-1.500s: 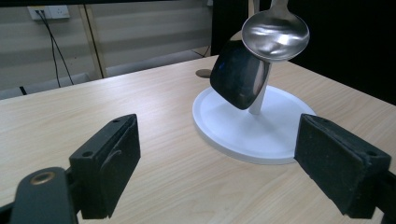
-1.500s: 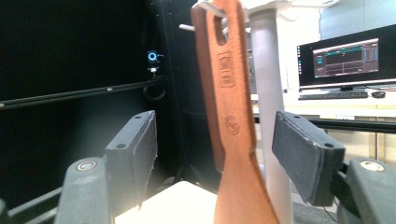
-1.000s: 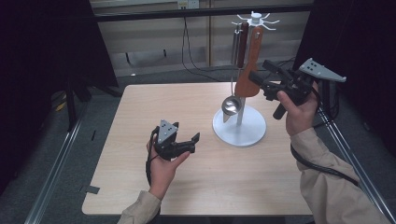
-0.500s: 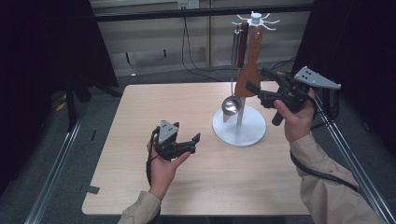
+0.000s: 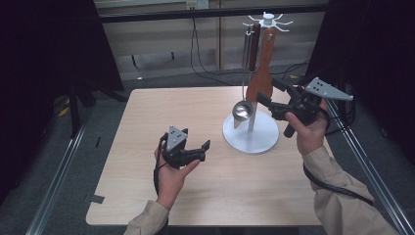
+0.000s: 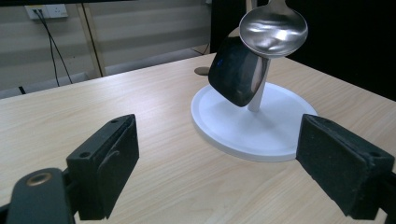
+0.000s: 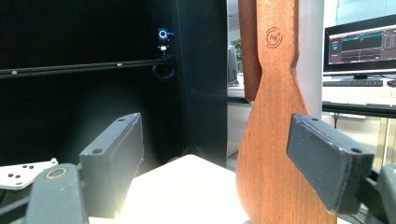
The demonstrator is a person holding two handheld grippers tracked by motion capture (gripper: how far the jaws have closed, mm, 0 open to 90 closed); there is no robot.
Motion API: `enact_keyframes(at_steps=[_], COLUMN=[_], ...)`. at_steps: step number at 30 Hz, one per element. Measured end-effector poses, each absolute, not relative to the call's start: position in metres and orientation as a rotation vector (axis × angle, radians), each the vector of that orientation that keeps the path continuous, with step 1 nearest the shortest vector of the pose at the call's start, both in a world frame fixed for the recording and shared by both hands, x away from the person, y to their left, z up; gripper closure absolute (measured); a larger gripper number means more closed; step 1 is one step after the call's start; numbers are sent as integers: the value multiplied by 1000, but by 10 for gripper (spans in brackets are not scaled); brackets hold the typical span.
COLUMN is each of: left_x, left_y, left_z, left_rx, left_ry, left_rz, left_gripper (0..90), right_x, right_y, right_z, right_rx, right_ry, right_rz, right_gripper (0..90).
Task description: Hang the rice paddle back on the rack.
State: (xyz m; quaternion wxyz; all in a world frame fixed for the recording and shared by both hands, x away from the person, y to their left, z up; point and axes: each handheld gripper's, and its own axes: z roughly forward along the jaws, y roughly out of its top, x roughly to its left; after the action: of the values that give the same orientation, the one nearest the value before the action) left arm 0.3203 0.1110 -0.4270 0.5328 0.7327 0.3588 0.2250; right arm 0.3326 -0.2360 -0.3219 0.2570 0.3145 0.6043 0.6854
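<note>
The white rack (image 5: 251, 131) stands at the table's (image 5: 147, 122) right side; the tabletop left of it lies bare. On the rack hang a wooden spatula (image 5: 261, 81) and a steel ladle (image 5: 242, 110), blocking passage above its base.

You have a pale wooden table (image 5: 147, 127) in front of you. A steel ladle (image 5: 242, 109) hangs over its far right part, with a black spoon (image 6: 236, 74) just behind it. A wall socket (image 5: 196, 5) feeds a dangling cable (image 5: 195, 54). Off to the side, a monitor (image 7: 359, 44) glows.
</note>
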Motion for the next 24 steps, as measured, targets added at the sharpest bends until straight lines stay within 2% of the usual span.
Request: enact_keyframes(at_steps=[24], left_x=[320], left_y=[110], left_z=[-428], left_rx=[1746], left_ry=[855], left_rz=[532], left_gripper=[131], right_x=[323], right_y=[-237], right_z=[-349], right_rx=[864], right_ry=[1687], right_rz=[1849], right_gripper=[190])
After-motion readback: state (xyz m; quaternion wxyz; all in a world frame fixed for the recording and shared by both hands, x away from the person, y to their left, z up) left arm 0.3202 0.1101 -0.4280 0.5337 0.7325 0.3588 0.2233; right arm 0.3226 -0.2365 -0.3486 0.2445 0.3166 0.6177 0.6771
